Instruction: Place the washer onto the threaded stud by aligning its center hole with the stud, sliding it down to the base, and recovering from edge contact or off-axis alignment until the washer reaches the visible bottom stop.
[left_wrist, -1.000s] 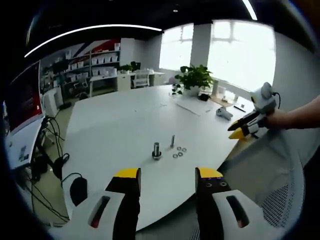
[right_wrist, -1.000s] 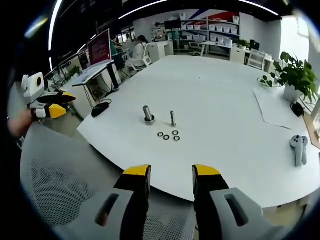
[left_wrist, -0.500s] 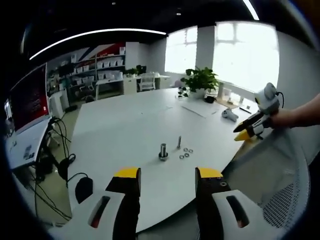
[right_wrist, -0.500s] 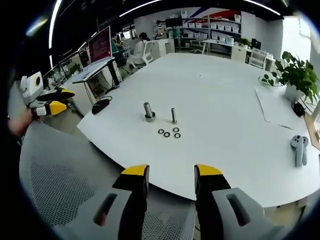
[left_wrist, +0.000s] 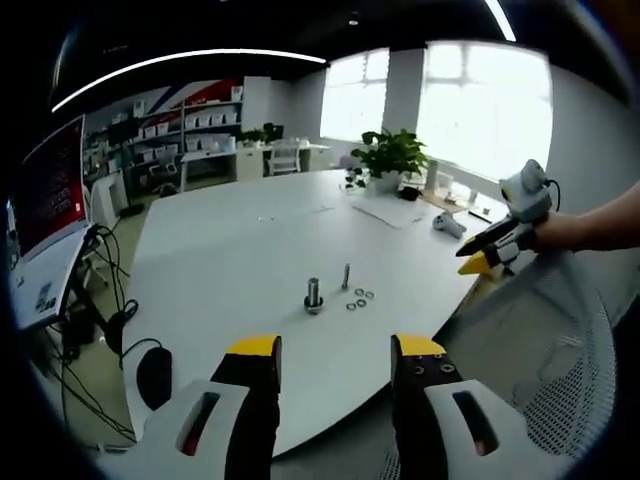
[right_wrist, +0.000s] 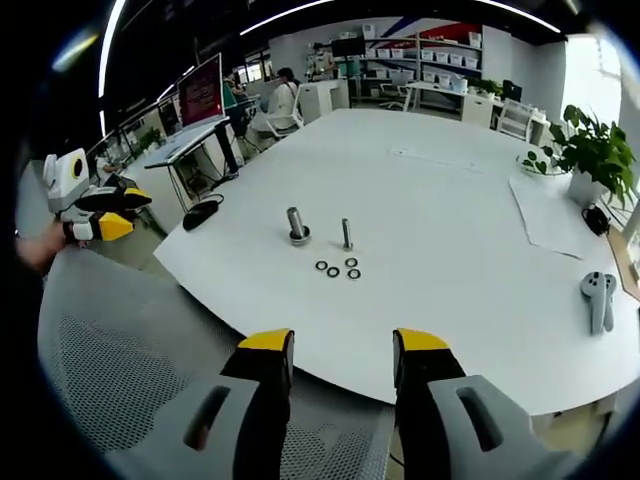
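In the left gripper view, the left gripper (left_wrist: 335, 350) hangs off the near edge of the white table (left_wrist: 240, 250), its yellow-tipped jaws spread apart with nothing between them. Well ahead of the jaws, slightly left of the gap, a thick stud on a base (left_wrist: 313, 296) stands upright. Just to its right rises a thinner threaded stud (left_wrist: 346, 277), and three washers (left_wrist: 358, 299) lie flat on the table beside it, toward the right. Far off to the right, a hand holds the right gripper (left_wrist: 488, 255) above a mesh chair back (left_wrist: 545, 340), clear of the table; its jaws look parted. A potted plant (left_wrist: 390, 155) stands at the far side.

In the right gripper view, the right gripper (right_wrist: 343, 345) also waits off the table (right_wrist: 450, 220) edge, jaws wide and empty, over the mesh chair back (right_wrist: 120, 350). Straight ahead and well apart stand the thick stud on a base (right_wrist: 296, 224) and, to its right, the threaded stud (right_wrist: 346, 235). The three washers (right_wrist: 338, 267) lie in a small cluster just nearer than the studs, none on a stud. Far left, the left gripper (right_wrist: 125, 212) is held by a hand. A controller (right_wrist: 598, 298) lies on the table at far right, the potted plant (right_wrist: 590, 150) beyond it.
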